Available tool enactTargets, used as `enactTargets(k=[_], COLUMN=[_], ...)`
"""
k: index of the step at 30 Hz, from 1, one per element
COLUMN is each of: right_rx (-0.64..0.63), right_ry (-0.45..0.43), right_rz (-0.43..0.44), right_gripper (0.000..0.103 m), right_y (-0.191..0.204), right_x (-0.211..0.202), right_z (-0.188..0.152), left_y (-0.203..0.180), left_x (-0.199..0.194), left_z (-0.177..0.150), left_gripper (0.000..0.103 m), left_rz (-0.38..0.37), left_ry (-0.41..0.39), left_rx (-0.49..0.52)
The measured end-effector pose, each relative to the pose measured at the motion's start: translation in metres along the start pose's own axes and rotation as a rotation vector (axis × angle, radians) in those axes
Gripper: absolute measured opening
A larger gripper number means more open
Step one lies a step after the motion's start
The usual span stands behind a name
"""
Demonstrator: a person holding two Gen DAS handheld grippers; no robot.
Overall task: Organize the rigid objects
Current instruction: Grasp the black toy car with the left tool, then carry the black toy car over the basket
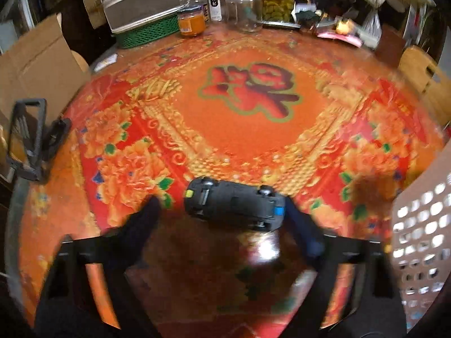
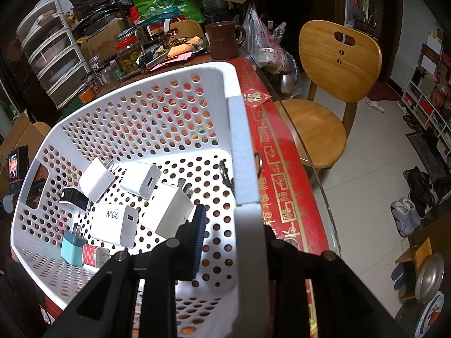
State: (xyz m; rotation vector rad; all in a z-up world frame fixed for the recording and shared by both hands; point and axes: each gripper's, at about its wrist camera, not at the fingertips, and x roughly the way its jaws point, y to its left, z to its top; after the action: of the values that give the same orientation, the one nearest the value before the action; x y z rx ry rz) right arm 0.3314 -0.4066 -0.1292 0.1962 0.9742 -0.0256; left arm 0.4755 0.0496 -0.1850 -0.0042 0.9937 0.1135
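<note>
Left wrist view: the left hand-held gripper (image 1: pixel 222 211) stands wide open, its dark fingers (image 1: pixel 146 217) spread to either side of a small black toy car with a blue patch and a yellow patch (image 1: pixel 234 207). The car lies crosswise between the fingertips; its right end is at or against the right finger, while a clear gap separates its left end from the left finger. Motion blur prevents telling whether the car rests on the worktop or is off it. The worktop, covered in a red and orange floral cloth (image 1: pixel 248 129), is open across its middle. Glass jars (image 1: pixel 277 2) and a green mesh basket (image 1: pixel 149 32) line the far edge. A white perforated plastic basket (image 1: pixel 422 239) stands at the right margin.

Right wrist view: the right hand-held gripper (image 2: pixel 234 225) straddles the near right wall of the white perforated basket (image 2: pixel 242 146), one finger inside and one outside; whether it presses the wall cannot be told. Inside lie several white charger blocks (image 2: pixel 115 222), a black one (image 2: pixel 73 197) and a light blue one (image 2: pixel 72 249). A wooden chair (image 2: pixel 335 64) stands beyond the worktop's right edge.
</note>
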Motion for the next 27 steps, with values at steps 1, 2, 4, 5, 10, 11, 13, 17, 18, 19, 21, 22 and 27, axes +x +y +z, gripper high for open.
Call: enactTargets(k=[1, 2, 4, 5, 10, 11, 13, 17, 18, 19, 21, 22, 27], right_rx=[-0.001, -0.003, -0.004, -0.006, -0.008, -0.009, -0.010, -0.023, -0.029, -0.031, -0.030, -0.028, -0.025], right_ry=[0.001, 0.002, 0.001, 0.000, -0.003, -0.003, -0.003, 0.015, 0.019, 0.023, 0.020, 0.019, 0.018], right_rz=[0.000, -0.001, 0.001, 0.002, 0.005, 0.005, 0.006, -0.012, -0.020, -0.024, -0.022, -0.018, -0.015], right_gripper=[0.027, 0.027, 0.027, 0.027, 0.027, 0.027, 0.027, 0.027, 0.027, 0.027, 0.027, 0.027, 0.027], right_y=[0.000, 0.001, -0.001, -0.001, -0.003, -0.004, -0.004, -0.002, -0.001, -0.001, -0.001, -0.001, -0.001], right_x=[0.000, 0.000, -0.001, -0.001, -0.002, -0.002, -0.002, -0.001, -0.001, -0.001, -0.001, -0.001, 0.000], right_z=[0.000, -0.001, -0.001, -0.002, 0.000, 0.000, 0.000, 0.003, 0.004, 0.005, 0.005, 0.005, 0.006], left_y=[0.003, 0.004, 0.008, 0.011, 0.020, 0.021, 0.025, 0.027, 0.026, 0.026, 0.026, 0.025, 0.002], left_x=[-0.001, -0.006, -0.022, -0.029, -0.090, -0.104, -0.128, -0.171, -0.182, -0.193, -0.212, -0.220, -0.251], left_z=[0.000, -0.001, -0.002, -0.003, -0.007, -0.008, -0.011, -0.015, -0.016, -0.017, -0.019, -0.020, -0.025], left_gripper=[0.064, 0.064, 0.064, 0.064, 0.064, 0.064, 0.064, 0.064, 0.064, 0.064, 0.064, 0.064, 0.064], left_rz=[0.001, 0.018, 0.039, 0.048, 0.134, 0.146, 0.149, 0.152, 0.154, 0.153, 0.139, 0.133, 0.136], left_ry=[-0.003, -0.027, -0.077, -0.093, -0.202, -0.219, -0.252, -0.283, -0.295, -0.305, -0.324, -0.330, -0.364], left_rx=[-0.012, -0.023, -0.037, -0.043, -0.060, -0.065, -0.078, -0.059, -0.051, -0.049, -0.052, -0.051, -0.014])
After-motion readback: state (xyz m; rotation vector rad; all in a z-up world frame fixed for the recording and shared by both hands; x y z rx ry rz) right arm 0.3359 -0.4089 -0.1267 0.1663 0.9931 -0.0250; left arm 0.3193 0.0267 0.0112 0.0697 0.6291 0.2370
